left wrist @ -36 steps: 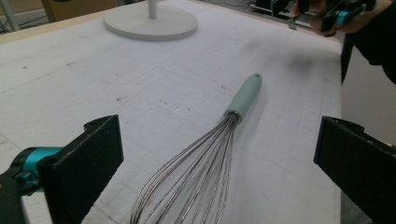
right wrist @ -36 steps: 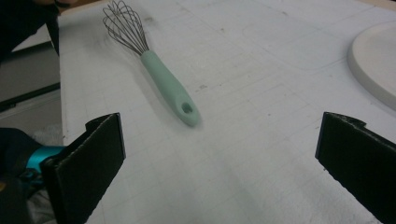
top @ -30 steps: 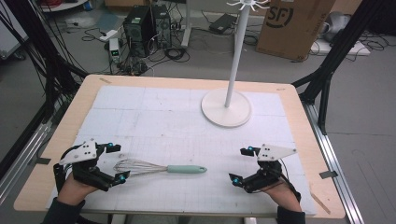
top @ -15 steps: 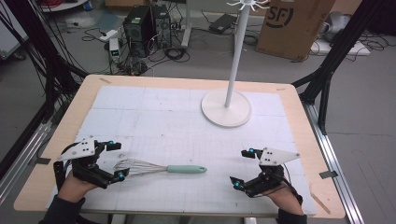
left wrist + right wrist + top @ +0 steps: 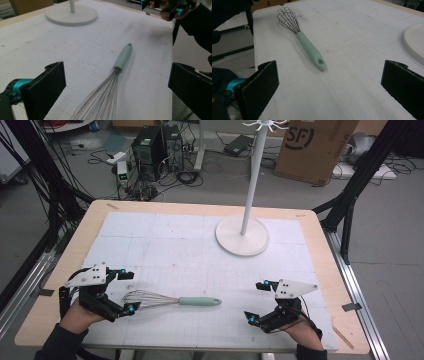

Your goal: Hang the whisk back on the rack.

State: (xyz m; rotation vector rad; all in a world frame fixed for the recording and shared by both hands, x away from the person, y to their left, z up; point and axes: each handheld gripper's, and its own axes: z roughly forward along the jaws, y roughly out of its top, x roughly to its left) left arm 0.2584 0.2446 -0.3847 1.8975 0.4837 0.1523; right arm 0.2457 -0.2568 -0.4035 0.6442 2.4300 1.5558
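While both grippers sit at the near edge of the table (image 5: 60, 260), neither has hold of anything: the left gripper (image 5: 126, 291) has its jaws spread wide on either side of the wire end of the whisk (image 5: 170, 299), and the right gripper (image 5: 257, 301) is equally spread, resting well apart from the mint handle that points toward it. The whisk lies flat on the white gridded mat (image 5: 190, 245), its wire loops between the left jaws but touching neither. The likely trouble is a closure on those thin, springy wires, which could flex, slip out or roll the tool sideways, since the round handle gives little resistance to turning. A low approach could also drag a jaw tip across the mat. Farther back stands the white stand (image 5: 242, 235) on its round base, well clear for now; a wide swing with the whisk could knock its slim pole.
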